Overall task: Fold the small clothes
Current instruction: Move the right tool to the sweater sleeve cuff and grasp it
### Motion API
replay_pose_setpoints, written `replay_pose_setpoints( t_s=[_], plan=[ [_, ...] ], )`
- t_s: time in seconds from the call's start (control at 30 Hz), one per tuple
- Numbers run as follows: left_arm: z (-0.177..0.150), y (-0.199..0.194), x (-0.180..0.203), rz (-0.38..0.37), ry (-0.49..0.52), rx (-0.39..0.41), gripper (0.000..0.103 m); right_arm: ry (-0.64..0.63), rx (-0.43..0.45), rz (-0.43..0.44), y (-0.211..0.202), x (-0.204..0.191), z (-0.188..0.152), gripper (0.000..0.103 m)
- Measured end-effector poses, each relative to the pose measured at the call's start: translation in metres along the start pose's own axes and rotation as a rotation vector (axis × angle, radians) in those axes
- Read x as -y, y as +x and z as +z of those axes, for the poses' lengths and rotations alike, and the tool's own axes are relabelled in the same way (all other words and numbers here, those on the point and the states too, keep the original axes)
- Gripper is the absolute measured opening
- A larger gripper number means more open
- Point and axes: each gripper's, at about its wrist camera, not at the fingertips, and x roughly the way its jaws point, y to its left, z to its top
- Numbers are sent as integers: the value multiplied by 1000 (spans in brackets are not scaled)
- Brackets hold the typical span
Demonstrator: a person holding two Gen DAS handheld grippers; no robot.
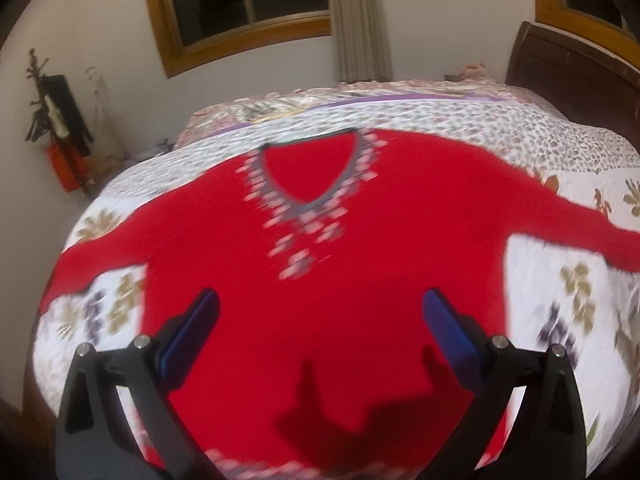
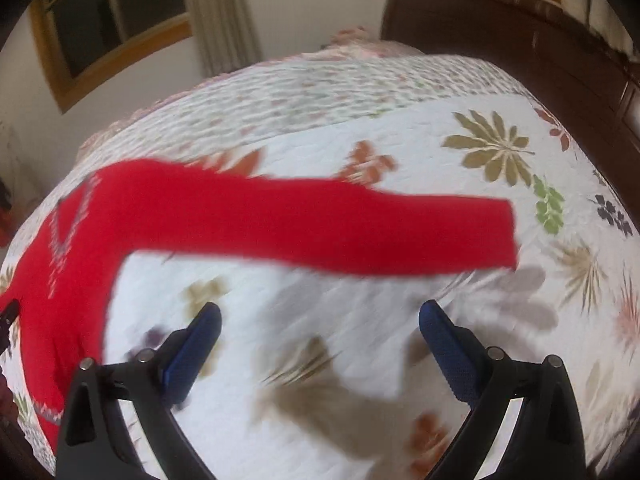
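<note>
A red long-sleeved top (image 1: 320, 320) with a grey V-neck and pale beaded trim lies flat, front up, on a floral quilt (image 1: 576, 304), sleeves spread left and right. My left gripper (image 1: 320, 300) hangs open above the lower chest of the top, holding nothing. In the right wrist view the top's right sleeve (image 2: 340, 228) stretches across the quilt (image 2: 400, 140), its cuff pointing right. My right gripper (image 2: 320, 316) is open over bare quilt just in front of that sleeve, holding nothing. Both views are blurred by motion.
The quilt covers a bed with a dark wooden headboard (image 2: 500, 36) at the right. A wood-framed window (image 1: 244, 0) and a curtain (image 1: 360, 20) are on the far wall. A dark rack with hanging items (image 1: 64, 120) stands at the left wall.
</note>
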Motion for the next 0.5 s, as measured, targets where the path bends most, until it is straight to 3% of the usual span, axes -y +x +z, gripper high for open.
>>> replay_pose_setpoints(
  t_s=[0.17, 0.27, 0.5],
  plan=[
    [30, 26, 52, -48, 31, -16, 100, 61, -64, -73, 42, 74, 36, 99],
    [43, 38, 68, -51, 23, -15, 100, 118, -116, -52, 64, 111, 47, 99],
    [56, 56, 82, -48, 43, -43, 100, 172, -159, 22, 87, 146, 55, 100]
  ],
)
